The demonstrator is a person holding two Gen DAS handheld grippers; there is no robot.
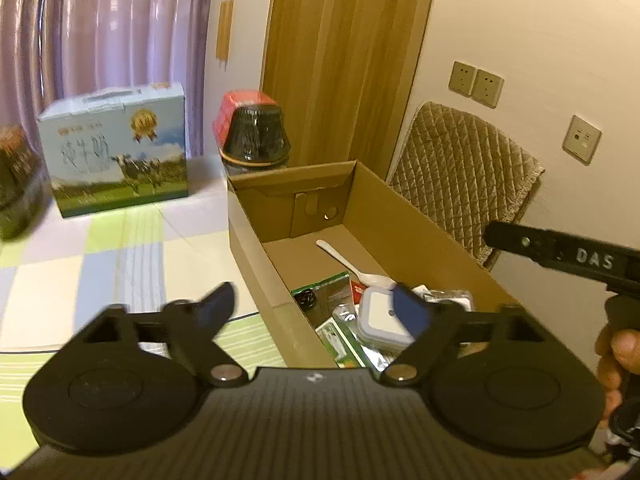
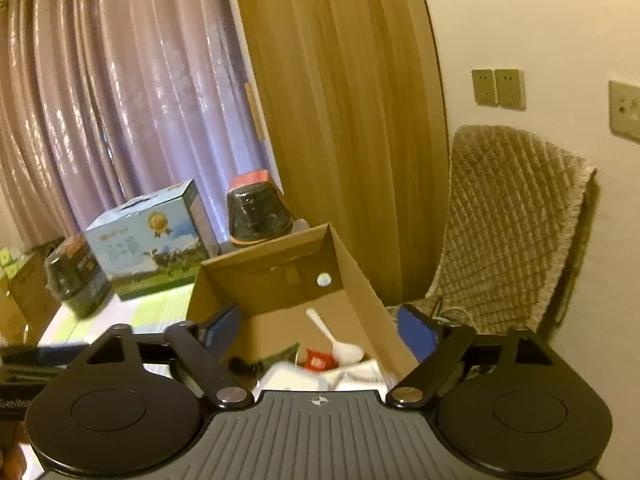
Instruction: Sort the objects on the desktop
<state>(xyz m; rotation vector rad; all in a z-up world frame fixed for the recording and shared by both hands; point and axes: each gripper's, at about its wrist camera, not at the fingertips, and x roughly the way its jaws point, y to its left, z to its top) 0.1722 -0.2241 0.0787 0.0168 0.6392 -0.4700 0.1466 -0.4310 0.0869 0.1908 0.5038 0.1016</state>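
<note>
Several small items fill the cardboard box (image 1: 420,232).

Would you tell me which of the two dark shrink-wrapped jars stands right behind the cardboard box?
The jar with the red lid, directly behind the cardboard box; the other dark jar stands far left, beyond the blue milk carton.

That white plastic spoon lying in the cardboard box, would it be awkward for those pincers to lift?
Probably a little. The white spoon looks thin and light, so weight is no issue. It lies flat on the cardboard box floor, leaving little to grip. Its smooth, narrow handle may slip or pivot.
</note>
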